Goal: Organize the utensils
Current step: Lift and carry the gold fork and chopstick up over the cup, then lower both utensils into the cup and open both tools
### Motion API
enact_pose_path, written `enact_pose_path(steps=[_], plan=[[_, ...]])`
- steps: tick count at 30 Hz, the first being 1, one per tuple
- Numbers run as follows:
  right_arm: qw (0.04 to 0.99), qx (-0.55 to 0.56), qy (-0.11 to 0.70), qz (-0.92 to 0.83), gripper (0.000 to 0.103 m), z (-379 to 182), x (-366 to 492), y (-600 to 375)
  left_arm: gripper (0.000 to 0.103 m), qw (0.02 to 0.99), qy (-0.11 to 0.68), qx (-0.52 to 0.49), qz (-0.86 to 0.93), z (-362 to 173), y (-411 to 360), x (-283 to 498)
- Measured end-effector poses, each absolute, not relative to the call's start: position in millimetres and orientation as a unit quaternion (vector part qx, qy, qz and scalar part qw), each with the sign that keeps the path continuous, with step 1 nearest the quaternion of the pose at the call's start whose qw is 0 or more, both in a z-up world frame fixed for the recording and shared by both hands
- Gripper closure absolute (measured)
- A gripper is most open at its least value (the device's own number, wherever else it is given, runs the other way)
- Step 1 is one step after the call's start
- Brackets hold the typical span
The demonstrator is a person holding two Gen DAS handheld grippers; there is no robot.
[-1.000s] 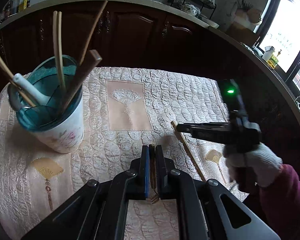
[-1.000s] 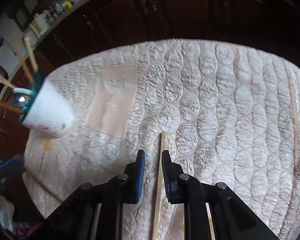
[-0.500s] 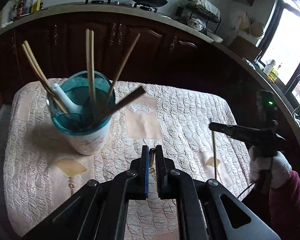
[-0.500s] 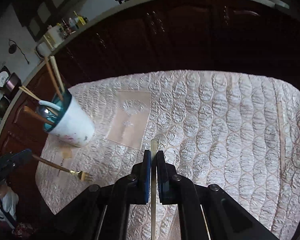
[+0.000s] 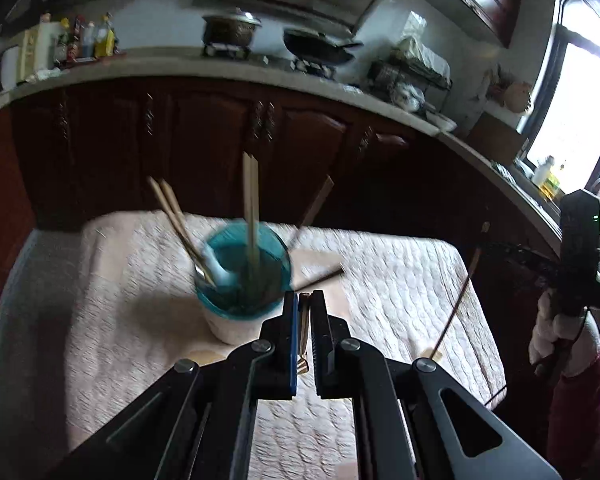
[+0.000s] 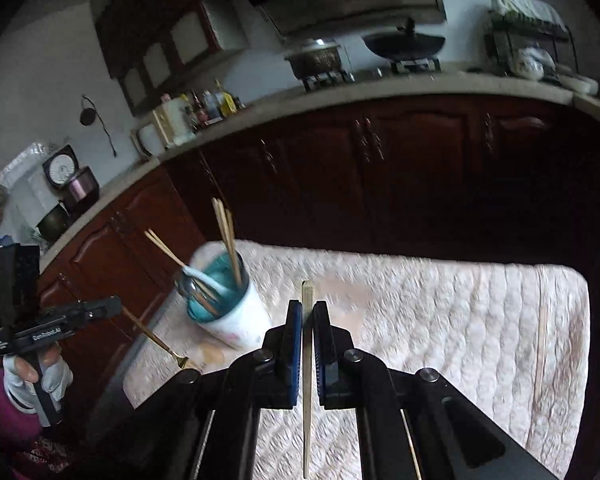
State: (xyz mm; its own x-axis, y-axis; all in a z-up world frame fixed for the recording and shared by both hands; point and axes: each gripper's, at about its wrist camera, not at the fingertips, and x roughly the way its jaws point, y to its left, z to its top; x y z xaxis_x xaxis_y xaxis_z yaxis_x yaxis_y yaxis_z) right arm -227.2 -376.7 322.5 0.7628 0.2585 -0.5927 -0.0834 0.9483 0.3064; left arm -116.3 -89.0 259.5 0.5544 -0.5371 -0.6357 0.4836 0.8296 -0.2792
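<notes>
Both claws are loaded and lifted off the quilted cloth [image 6: 440,300], so the step in hand looks like the carry to the holder cup [image 5: 242,292]. The left claw [image 5: 304,312] is closed tight on a gold fork [image 5: 303,344], gripped partway along its handle with the tines hanging below and behind the jaws, clear of the cloth. The right claw [image 6: 307,320] is pinched shut on a pale bamboo chopstick [image 6: 307,360], which runs straight down between its fingers, the blunt end poking out just ahead of the tips. The cup, teal-rimmed and white-bodied, stands just ahead and slightly left of the left claw, and ahead and to the left of the right one; it already holds several chopsticks and a white-handled spoon [image 5: 216,268]. The next move probably calls for tipping each utensil upright over the rim and threading it between the leaning sticks before letting go. One more chopstick [image 6: 540,344] lies on the cloth well off to the right of the right claw. The worktop is covered by that cream, fan-patterned quilted cloth. Behind it run dark wooden cabinets [image 6: 380,184] under a pale counter with a pot [image 5: 231,30] and a wok [image 5: 320,46] on a stove, bottles to the left, and a bright window [image 5: 580,120] to the far right.
</notes>
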Motion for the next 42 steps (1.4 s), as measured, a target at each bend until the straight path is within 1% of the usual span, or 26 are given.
enact_pose_path(steps=[7,13,18,23,29,37,42], plan=[[0.948,0.108,0.274,0.117,0.096,382.2,-192.4,-340.1,0.097,0.902,0.345,-0.044,-0.255,276.8,-65.2,-94.3],[0.96,0.077,0.234,0.129,0.096,426.2,-154.0,-303.7,0.097,0.911,0.336,-0.04,-0.237,268.4,-69.6,-73.4],[0.961,0.067,0.225,0.145,0.096,440.8,-117.1,-275.0,0.097,0.907,0.347,-0.044,-0.234,256.1,-77.7,-55.9],[0.958,0.061,0.237,0.147,0.096,421.2,-73.0,-248.5,0.097,0.908,0.35,-0.033,-0.227,240.9,-88.6,-47.4],[0.947,0.061,0.281,0.144,0.096,364.3,-33.2,-232.3,0.097,0.9,0.372,-0.031,-0.224,218.4,-97.0,-37.3],[0.93,0.043,0.329,0.158,0.096,310.5,-27.0,-226.4,0.097,0.895,0.393,-0.028,-0.209,196.9,-93.5,-27.1],[0.92,0.025,0.354,0.166,0.096,292.7,-35.5,-227.0,0.097,0.893,0.401,-0.025,-0.202,183.6,-97.5,-22.9]])
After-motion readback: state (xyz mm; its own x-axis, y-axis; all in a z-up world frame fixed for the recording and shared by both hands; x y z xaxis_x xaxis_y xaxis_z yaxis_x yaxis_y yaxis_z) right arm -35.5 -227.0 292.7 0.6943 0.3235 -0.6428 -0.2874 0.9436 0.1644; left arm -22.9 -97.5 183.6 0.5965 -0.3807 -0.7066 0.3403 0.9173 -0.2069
